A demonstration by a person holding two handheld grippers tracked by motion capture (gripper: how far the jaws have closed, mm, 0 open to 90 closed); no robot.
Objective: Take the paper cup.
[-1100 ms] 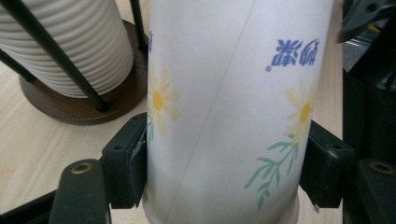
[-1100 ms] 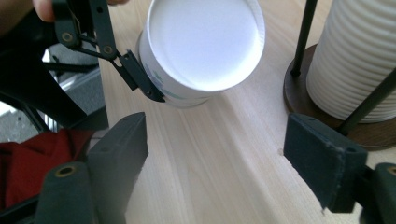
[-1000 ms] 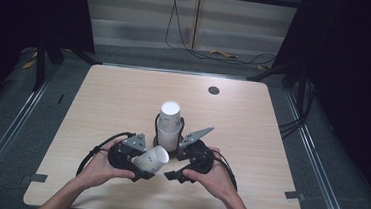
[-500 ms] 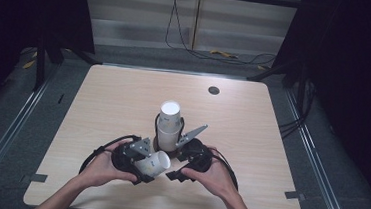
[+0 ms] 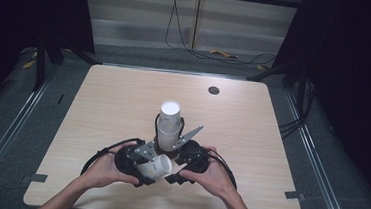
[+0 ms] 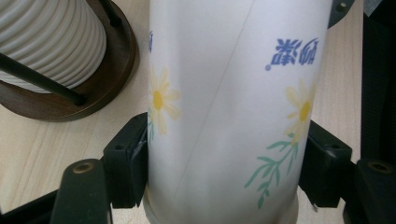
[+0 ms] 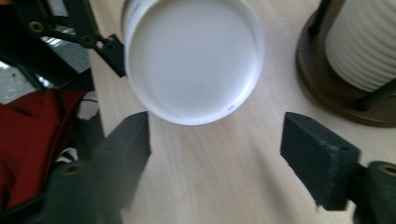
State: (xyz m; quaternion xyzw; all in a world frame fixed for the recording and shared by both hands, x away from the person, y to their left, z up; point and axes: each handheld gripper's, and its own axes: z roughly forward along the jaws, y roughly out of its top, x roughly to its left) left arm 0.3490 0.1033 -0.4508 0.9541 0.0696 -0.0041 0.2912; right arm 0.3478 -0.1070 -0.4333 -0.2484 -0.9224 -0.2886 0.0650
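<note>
Surroundings: pale wooden worktop (image 5: 98, 107) under my high camera, dark floor all round it, cables along the far wall.
Left hand: my left hand (image 5: 102, 168) comes in from the near edge, wrapped round the left hand-held gripper (image 5: 141, 167).
Left hand-held gripper: clamped on the paper cup (image 5: 154, 165); in the left gripper view both black pads press the cup's sides (image 6: 233, 107), one on each flank.
Paper cup: white with yellow daisies and blue lettering, lying on its side just above the near part of the worktop, its flat base turned toward the right hand-held gripper.
Cup stack: more white cups (image 5: 169, 126) stand in a round wooden holder (image 5: 163, 144) just beyond both grippers, mid-worktop.
Right hand-held gripper: the right hand-held gripper (image 5: 181, 160) has its jaws part open and has just been closing; in its own view the cup's base (image 7: 191, 58) sits ahead of the pads, not between them.
Right hand: my right hand (image 5: 213, 174) holds that gripper close beside the left one.
Far right: small dark disc (image 5: 213, 90) near the far edge.
</note>
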